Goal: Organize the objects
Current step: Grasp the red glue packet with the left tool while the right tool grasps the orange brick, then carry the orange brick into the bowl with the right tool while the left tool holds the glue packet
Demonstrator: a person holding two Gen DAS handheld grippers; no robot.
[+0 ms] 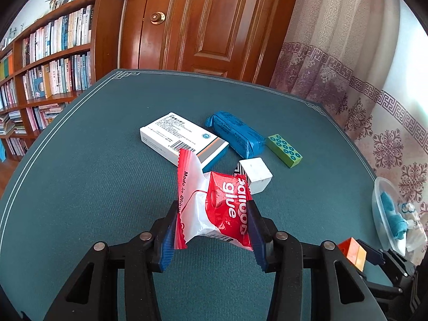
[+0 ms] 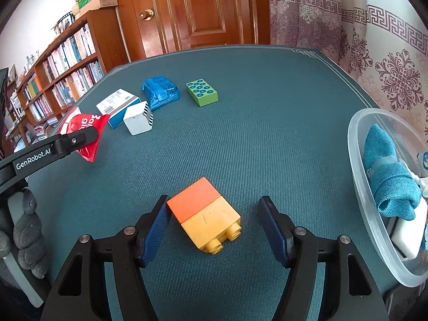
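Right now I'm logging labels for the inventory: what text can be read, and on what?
"glue", under a partly hidden word: red packet in the left gripper.
"Made in", rest hidden: the packet's white flap.
"GenRobot.AI": left gripper's arm.
White box, blue packet, book spines: too small to read.

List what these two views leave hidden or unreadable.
- Bowl contents: both views cut it off at the right edge; only a blue cloth and something white show.
- Red packet: its top word is clipped by a fold in the left wrist view; the left gripper covers its sides.
- White box: print too small to read.
- Orange and yellow block: its underside is hidden in both views.
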